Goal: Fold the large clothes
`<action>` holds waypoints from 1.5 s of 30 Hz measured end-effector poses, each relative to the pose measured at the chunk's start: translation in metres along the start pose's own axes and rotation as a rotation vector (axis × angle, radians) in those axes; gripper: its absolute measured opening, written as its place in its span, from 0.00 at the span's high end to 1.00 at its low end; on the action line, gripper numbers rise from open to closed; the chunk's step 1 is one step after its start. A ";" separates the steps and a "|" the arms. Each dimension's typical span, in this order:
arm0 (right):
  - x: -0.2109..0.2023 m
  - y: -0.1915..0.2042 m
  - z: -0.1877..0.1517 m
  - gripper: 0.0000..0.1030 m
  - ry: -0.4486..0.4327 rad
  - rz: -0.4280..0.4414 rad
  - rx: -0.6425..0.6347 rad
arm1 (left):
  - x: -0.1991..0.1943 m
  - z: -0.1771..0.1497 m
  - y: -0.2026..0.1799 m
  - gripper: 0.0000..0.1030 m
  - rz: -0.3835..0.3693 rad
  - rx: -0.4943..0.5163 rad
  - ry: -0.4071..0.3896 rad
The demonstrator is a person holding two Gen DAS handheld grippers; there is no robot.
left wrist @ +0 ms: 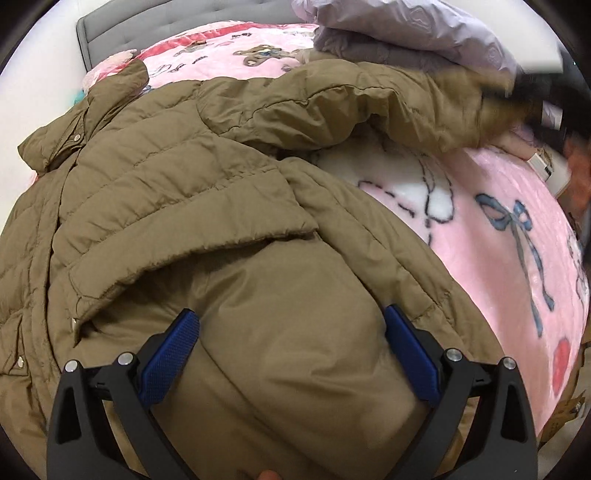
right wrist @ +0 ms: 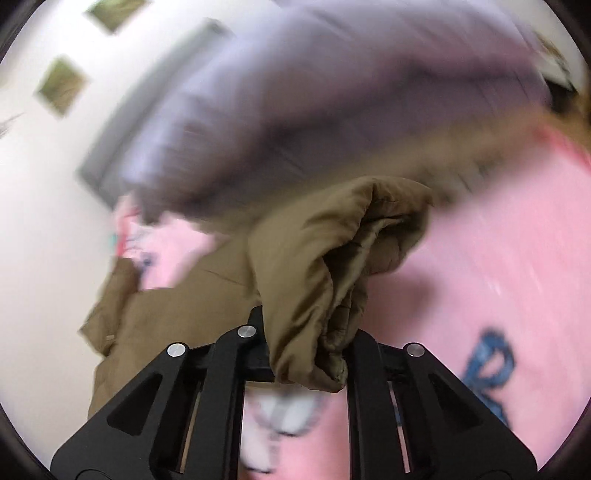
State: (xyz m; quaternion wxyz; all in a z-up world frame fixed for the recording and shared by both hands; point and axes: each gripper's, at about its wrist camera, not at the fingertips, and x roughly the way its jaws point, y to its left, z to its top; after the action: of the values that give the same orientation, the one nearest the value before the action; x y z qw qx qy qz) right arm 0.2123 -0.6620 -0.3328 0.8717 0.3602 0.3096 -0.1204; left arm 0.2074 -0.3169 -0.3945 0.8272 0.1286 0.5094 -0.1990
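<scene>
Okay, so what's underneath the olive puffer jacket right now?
The olive quilted puffer jacket lies on a pink fleece blanket printed with blue bows, showing to its right and beyond its collar. Whatever lies directly beneath the jacket's body is covered. The right gripper holds its sleeve cuff lifted.

spread across the bed, a pink blanket (left wrist: 491, 236) printed with teddy bears and a blue bow (left wrist: 517, 221); piled at its far edge, lilac bedding (left wrist: 424, 26); behind, a grey headboard (left wrist: 155, 22).
</scene>
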 end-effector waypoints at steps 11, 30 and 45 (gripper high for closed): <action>-0.026 0.302 0.006 0.90 -0.080 0.513 -0.707 | -0.013 -0.017 0.008 0.05 -0.084 -0.069 -0.116; 0.178 0.472 -0.325 0.87 0.527 0.405 -1.422 | -0.028 -0.056 0.017 0.05 -0.190 -0.110 -0.272; 0.086 0.484 -0.247 0.32 0.418 0.640 -1.430 | -0.073 -0.063 0.091 0.05 -0.145 -0.189 -0.278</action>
State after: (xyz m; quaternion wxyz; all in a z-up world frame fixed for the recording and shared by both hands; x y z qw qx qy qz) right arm 0.3769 -0.1431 -0.2542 0.8073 -0.1981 0.3502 0.4317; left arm 0.1700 -0.1955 -0.3570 0.8814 -0.0155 0.4147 -0.2255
